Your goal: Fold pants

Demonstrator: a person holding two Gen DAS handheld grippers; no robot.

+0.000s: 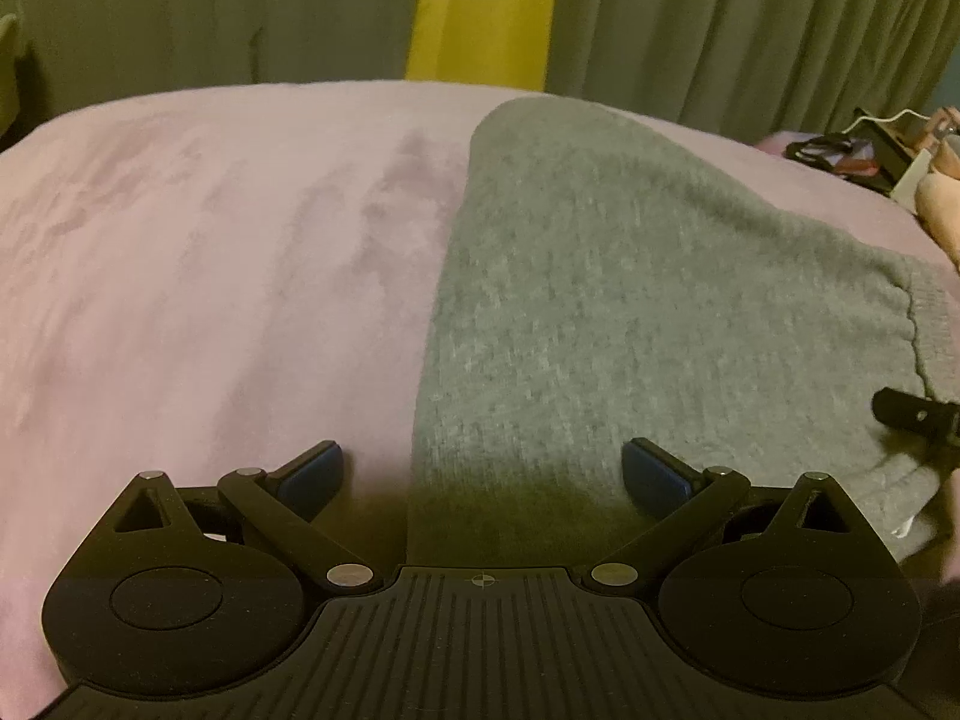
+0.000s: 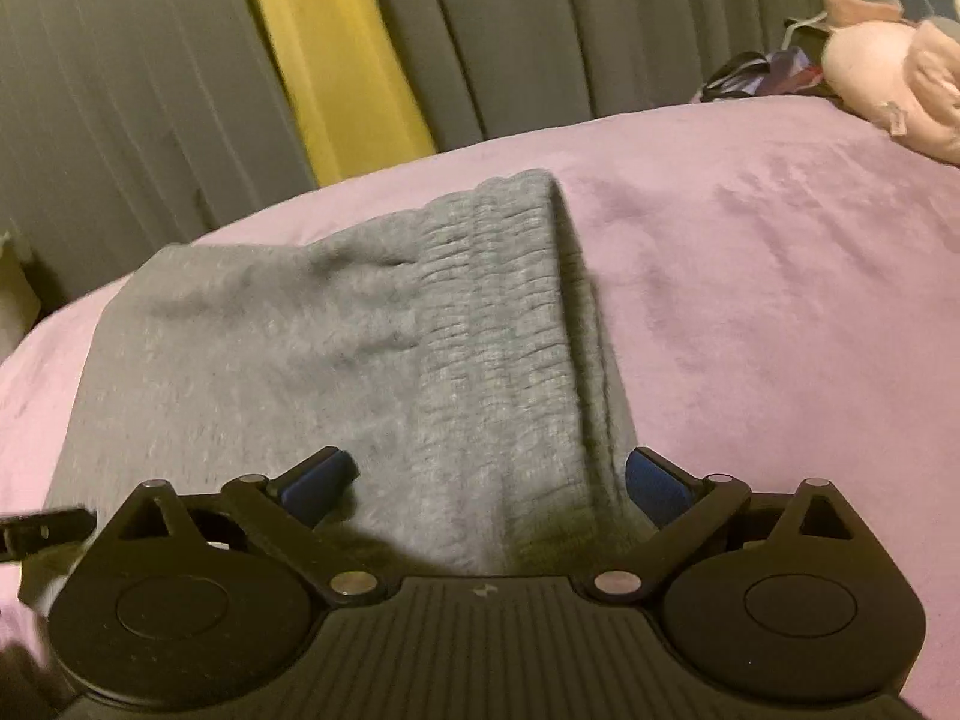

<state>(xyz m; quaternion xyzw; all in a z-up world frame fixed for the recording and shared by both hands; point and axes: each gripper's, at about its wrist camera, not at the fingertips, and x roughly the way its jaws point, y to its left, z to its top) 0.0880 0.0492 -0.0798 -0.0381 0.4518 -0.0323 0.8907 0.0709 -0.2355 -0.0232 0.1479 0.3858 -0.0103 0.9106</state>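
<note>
Grey knit pants (image 1: 630,300) lie folded flat on a pink bed cover (image 1: 210,270). My left gripper (image 1: 483,474) is open just above the near left edge of the pants; its blue pads straddle that edge. In the right wrist view the pants (image 2: 288,360) show their ribbed waistband (image 2: 510,330) running away from me. My right gripper (image 2: 492,480) is open over the near end of the waistband, holding nothing. The right gripper's fingertip (image 1: 912,417) shows at the left view's right edge.
Grey curtains (image 1: 750,18) with a yellow strip (image 1: 480,6) hang behind the bed. A pink plush toy (image 2: 888,78) and dark clutter with cables (image 1: 852,150) sit at the bed's far right. The pink cover (image 2: 780,300) extends right of the pants.
</note>
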